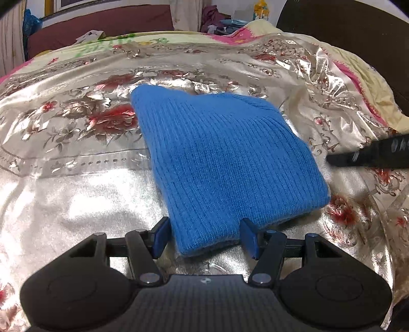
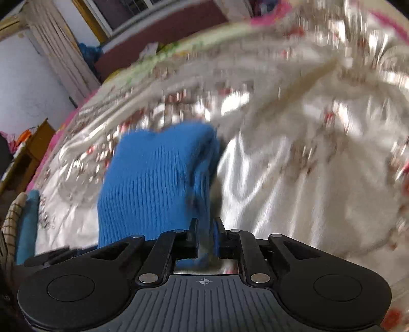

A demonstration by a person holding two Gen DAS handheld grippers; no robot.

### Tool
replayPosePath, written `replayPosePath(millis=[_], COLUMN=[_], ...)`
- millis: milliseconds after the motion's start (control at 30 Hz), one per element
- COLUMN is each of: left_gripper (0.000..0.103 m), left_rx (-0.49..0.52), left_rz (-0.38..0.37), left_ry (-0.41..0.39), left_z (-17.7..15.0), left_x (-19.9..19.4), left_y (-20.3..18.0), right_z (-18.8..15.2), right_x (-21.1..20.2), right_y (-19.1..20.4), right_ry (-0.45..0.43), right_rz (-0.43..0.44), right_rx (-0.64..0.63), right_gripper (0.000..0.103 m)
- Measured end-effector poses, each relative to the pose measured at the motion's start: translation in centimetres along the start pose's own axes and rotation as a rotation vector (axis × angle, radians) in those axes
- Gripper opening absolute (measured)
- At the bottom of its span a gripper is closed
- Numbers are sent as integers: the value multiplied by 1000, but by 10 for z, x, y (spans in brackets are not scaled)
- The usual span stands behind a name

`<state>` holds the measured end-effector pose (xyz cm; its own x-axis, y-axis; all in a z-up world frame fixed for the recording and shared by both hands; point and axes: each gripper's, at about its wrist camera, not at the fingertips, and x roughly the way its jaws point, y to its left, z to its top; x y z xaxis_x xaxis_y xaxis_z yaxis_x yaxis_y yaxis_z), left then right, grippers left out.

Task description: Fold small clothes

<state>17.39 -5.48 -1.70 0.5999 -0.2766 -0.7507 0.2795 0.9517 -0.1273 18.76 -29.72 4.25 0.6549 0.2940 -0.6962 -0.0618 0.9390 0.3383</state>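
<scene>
No brand name or readable label shows on either gripper; the only marking is a small crosshair symbol on the grey ribbed body of each. Far back on the bed, green lettering on a pale sheet is too blurred to read.

In the left wrist view, the left gripper sits at the bottom of the picture, its two blue-padded fingers standing moderately apart. The near edge of a blue ribbed knit garment lies between them. The left finger stands just beside the cloth; the right finger is at the cloth's edge, and whether it presses cannot be told. The garment lies flat and roughly square on a shiny silver bedspread printed with red flowers. To the right of the garment, a black finger of the right gripper reaches in from the picture's edge, near the cloth's right side.

In the right wrist view, which is blurred by motion, the right gripper has its jaws drawn narrow, with a thin bit of blue knit between them. The garment's body spreads up and to the left of the fingers.

Farther off, a dark red headboard and a pile of clothes stand behind the bed.
</scene>
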Motion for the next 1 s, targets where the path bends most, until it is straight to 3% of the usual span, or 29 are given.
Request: replayPosePath(millis=[67,167,267,333,400,533,600,667,733,867,1000], left_gripper=[63,63,63,63,64,64,64,64,64,67,67], left_rx=[-7,-9,-8,-9,-14,-40,-61,-82,-101,-131,-160], left_rz=[-2,2,2,0,-8,-27,-41,-52,-53,-61,-72], left_ry=[-1,1,6,11,13,-1,-30,-58,-86,-73,-18], left_z=[1,1,2,2,2,3,4,7,13,26,28], left_x=[1,3,4,6,7,1,-8,-18,-23,-11,15], left_y=[1,0,0,1,3,7,11,16,22,28,32], right_z=[8,16,23,27,30,28,23,20,15,6,1], right_x=[-4,14,52,81,95,79,66,57,50,59,81], right_y=[9,29,40,32,20,18,15,15,12,6,-8], right_ry=[-53,-48,-41,6,37,23,17,13,9,63,139], right_rz=[15,63,16,-52,-38,-7,29,48,57,60,165], right_rx=[-29,-81,-143,-119,-41,-51,-45,-40,-49,-26,92], right_gripper=[14,14,14,12,12,13,21,48,61,62,62])
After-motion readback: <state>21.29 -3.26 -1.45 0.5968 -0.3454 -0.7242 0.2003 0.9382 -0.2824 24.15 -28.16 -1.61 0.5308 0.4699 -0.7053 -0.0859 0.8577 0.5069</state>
